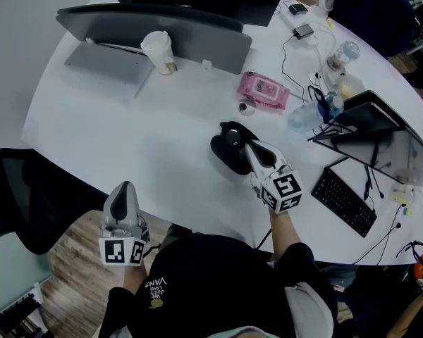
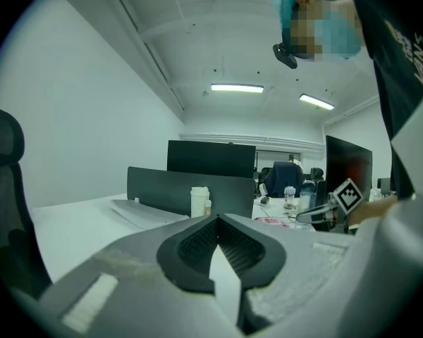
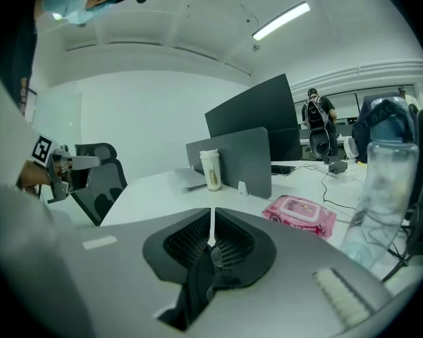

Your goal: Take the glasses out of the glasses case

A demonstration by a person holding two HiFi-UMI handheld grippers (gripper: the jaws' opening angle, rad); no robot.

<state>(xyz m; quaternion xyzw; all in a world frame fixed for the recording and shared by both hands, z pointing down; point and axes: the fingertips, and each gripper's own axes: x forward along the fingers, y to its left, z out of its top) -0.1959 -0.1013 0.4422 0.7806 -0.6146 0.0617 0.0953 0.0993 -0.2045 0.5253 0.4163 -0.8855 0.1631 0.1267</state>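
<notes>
Right gripper was pinching dark edge of black glasses case. Case lay on white surface, near pink wipes pack. Left gripper was pressed together, empty, just off surface edge.

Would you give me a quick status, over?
Left gripper shut, empty, held back. Right gripper shut on dark strip at glasses case. Nothing obstructing.
</notes>
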